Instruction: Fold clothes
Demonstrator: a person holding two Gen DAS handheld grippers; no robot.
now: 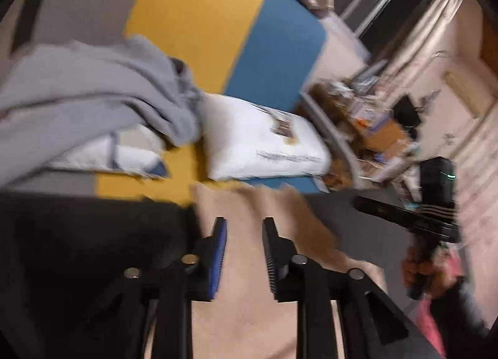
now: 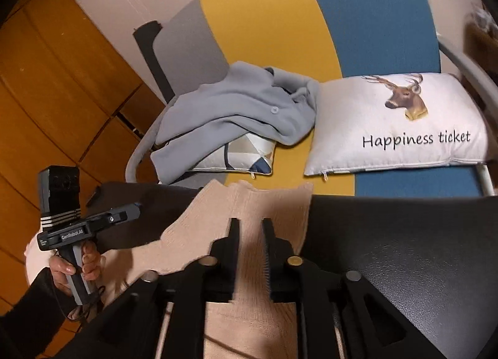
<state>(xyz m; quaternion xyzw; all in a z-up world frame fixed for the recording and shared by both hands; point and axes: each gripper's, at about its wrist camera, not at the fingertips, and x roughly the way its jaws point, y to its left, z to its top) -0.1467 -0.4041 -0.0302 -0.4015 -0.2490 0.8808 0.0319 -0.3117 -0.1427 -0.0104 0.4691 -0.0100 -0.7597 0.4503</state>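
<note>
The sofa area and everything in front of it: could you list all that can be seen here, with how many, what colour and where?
Sofa: one, grey, yellow and blue panels, across the back.
Deer cushion: one, white, printed "Happiness ticket", on the sofa's blue side.
Patterned cushion: one, white with blue and beige, under the grey garment.
Grey garment: one, crumpled, buttoned, on the sofa's left part.
Beige sweater: one, knitted, spread on the dark surface below both grippers.
Dark surface: one, black, glossy, in front of the sofa.
Cluttered shelf: one, blurred, beside the sofa.
Left gripper: black, blue-padded fingers apart, empty.
Right gripper: black, fingers apart, empty.
Hands: two, each gripping a handle.
</note>
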